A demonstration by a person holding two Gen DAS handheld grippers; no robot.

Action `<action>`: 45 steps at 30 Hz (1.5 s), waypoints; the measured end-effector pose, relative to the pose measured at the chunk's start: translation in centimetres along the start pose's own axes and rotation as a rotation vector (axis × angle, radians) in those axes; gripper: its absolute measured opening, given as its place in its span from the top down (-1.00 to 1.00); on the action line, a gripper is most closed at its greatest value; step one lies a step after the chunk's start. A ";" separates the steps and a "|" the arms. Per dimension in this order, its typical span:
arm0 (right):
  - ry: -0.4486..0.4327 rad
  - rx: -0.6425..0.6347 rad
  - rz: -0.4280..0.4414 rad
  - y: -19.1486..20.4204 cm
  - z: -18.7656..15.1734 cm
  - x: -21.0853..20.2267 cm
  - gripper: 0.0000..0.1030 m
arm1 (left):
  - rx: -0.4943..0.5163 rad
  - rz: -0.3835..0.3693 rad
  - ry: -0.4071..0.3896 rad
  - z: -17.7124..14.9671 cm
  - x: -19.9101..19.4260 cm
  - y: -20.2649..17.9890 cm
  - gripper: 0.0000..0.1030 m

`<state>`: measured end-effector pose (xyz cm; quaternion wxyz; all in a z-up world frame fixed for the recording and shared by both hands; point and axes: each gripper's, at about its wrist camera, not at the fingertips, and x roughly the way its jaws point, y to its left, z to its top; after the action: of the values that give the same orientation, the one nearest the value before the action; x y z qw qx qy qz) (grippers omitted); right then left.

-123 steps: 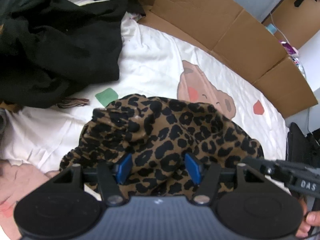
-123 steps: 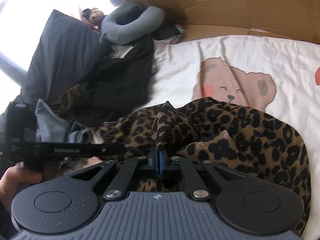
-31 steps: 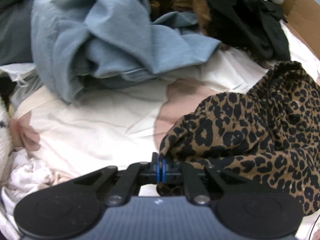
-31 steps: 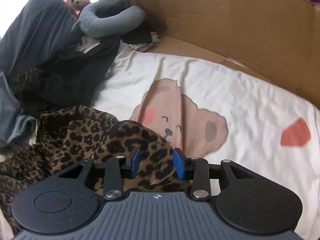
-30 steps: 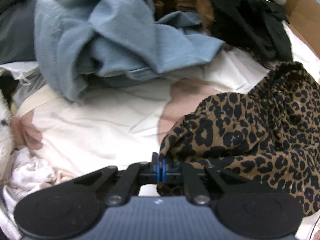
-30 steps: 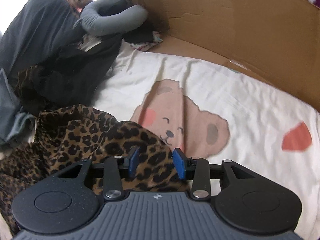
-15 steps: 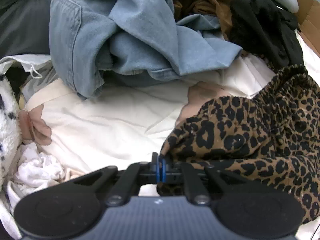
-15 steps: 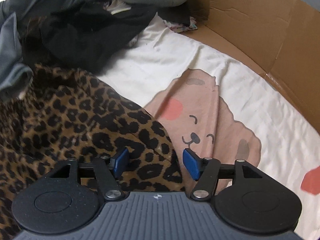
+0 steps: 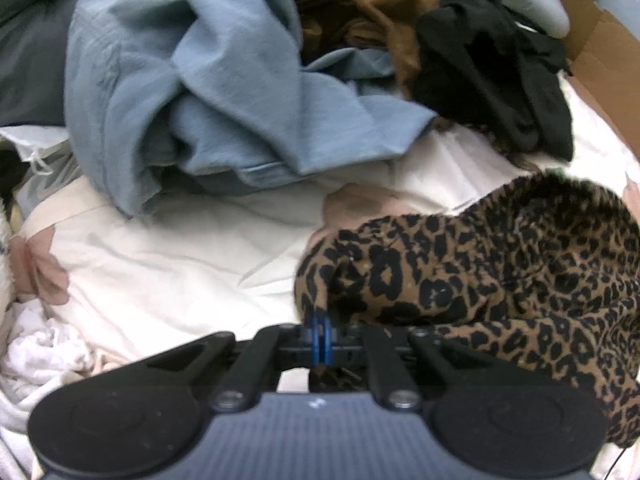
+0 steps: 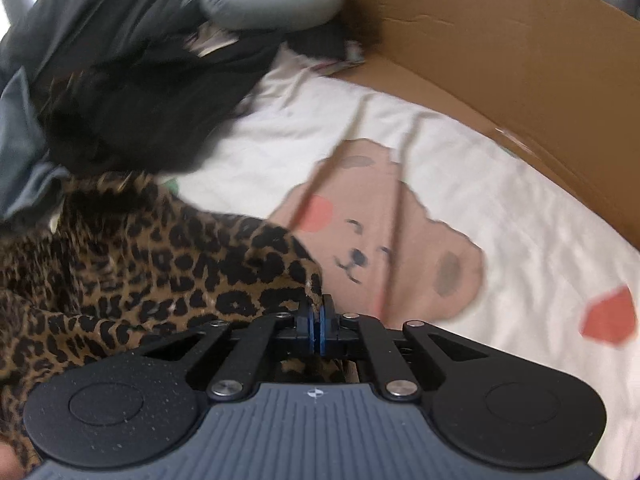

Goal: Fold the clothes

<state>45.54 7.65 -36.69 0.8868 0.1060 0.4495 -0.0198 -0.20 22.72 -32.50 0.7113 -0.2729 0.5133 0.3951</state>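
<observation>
White bedding (image 9: 180,280) is seen under a heap of blue denim (image 9: 200,80) in the left wrist view; the leopard-print garment (image 9: 500,272) is pinched at its edge by the clenched left gripper (image 9: 321,336). Bear-print sheet (image 10: 400,220) and cardboard (image 10: 500,52) are recorded in the right wrist view; the right gripper (image 10: 319,326) is clamped on the garment's corner (image 10: 160,264).

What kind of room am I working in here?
Most likely a bedroom, on a bed: a white sheet with a bear print, a grey neck pillow and heaped clothes such as the blue denim garment. Flattened cardboard lines one side.
</observation>
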 end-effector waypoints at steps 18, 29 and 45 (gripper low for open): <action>-0.047 0.484 -0.153 -6.8 -11.2 -14.2 1.00 | 0.175 -0.250 -0.034 3.8 -0.1 -9.7 0.95; -0.074 0.699 -0.285 -5.7 -19.0 -24.5 1.00 | 0.359 -0.386 -0.044 4.4 -1.6 -17.0 0.95; -0.020 0.876 -0.337 -2.9 -26.3 -29.0 0.99 | 0.480 -0.386 0.018 2.6 -1.6 -18.2 0.95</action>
<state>7.09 8.52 -29.00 0.7470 0.3959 0.4013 -0.3524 16.21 14.54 -30.41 0.8129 -0.1932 0.5367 0.1177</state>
